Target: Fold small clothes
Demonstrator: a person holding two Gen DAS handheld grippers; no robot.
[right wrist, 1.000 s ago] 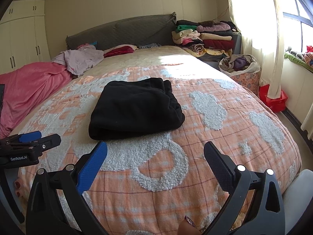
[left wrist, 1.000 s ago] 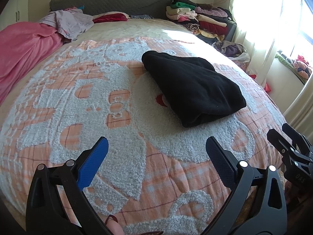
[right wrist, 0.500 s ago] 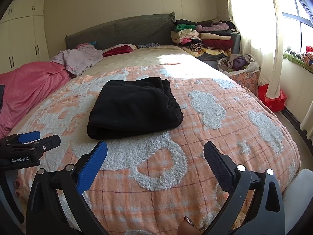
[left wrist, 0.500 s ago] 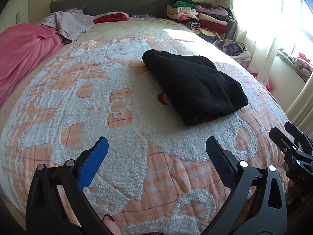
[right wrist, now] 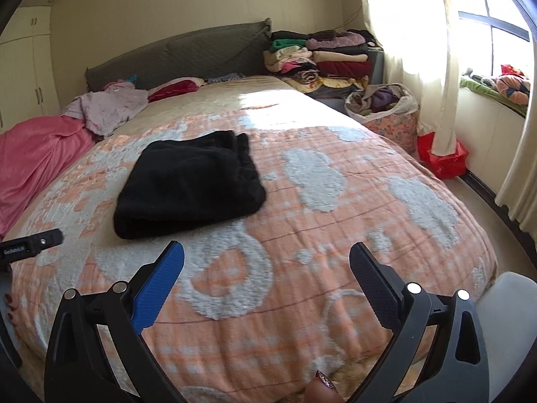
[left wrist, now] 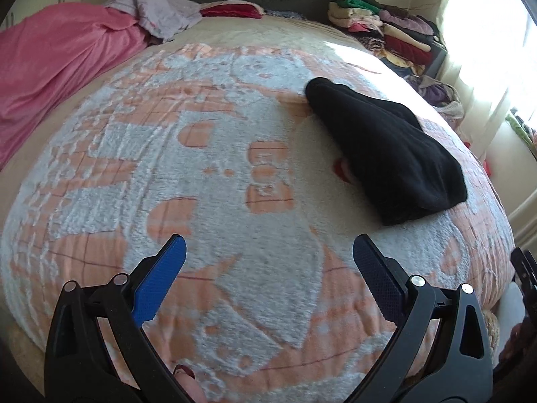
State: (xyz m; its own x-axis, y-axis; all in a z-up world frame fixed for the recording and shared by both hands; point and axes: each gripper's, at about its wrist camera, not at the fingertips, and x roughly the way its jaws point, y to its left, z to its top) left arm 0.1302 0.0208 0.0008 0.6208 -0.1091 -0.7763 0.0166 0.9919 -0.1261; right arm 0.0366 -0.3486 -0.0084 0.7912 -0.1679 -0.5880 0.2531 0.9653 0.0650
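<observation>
A folded black garment [left wrist: 386, 147] lies on the orange and white blanket [left wrist: 235, 184] of the bed; it also shows in the right wrist view [right wrist: 191, 181]. My left gripper [left wrist: 268, 252] is open and empty, hovering over the blanket, left of and nearer than the garment. My right gripper [right wrist: 266, 255] is open and empty, above the blanket near the bed's foot, short of the garment. The right gripper's edge [left wrist: 525, 275] shows at the far right of the left wrist view; the left gripper's edge [right wrist: 30, 245] shows at the left of the right wrist view.
A pink blanket [left wrist: 57, 70] and a lilac garment [left wrist: 161, 13] lie at the bed's far left. A stack of folded clothes [right wrist: 319, 60] stands beside the dark headboard [right wrist: 178, 53]. A basket of clothes [right wrist: 386, 107] and a red bag [right wrist: 443, 158] sit on the floor by the curtain.
Both grippers have shifted left and drawn back a little from the black garment; it now sits further right in the left view. Both stay open and the garment has not moved.
</observation>
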